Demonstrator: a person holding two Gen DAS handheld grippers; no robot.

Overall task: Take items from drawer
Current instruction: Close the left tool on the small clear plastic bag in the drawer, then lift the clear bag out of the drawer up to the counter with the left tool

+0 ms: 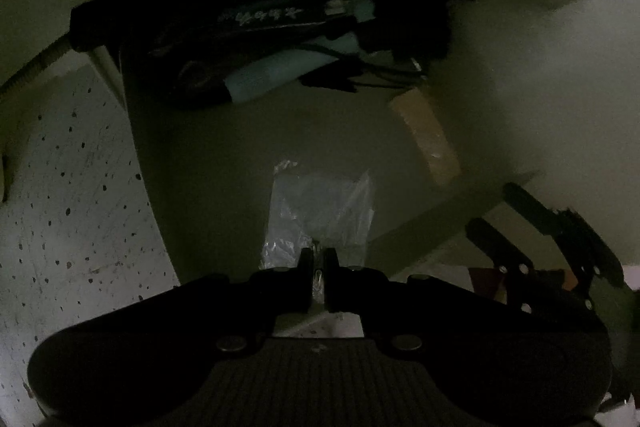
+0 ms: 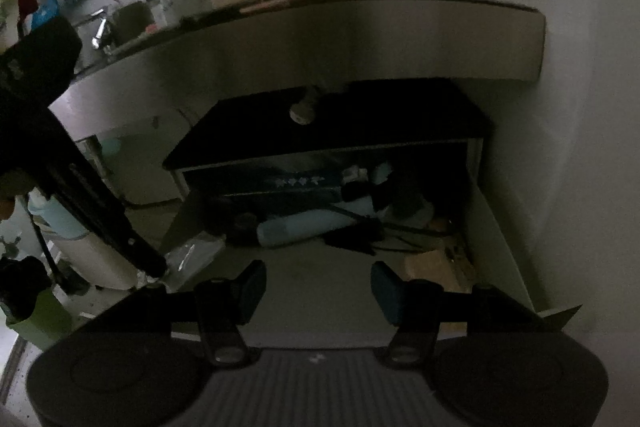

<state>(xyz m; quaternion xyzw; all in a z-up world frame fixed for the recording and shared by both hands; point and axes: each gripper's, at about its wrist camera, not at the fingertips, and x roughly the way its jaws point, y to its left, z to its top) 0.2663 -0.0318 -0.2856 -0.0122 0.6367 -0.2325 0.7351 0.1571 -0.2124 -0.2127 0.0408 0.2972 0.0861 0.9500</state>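
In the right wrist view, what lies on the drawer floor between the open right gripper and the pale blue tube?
Nothing: from the right gripper to the pale blue tube the drawer floor is bare. The plastic bag lies off left.

You have one clear plastic bag, one pale blue tube, one tan strip and one dark printed case in one drawer.
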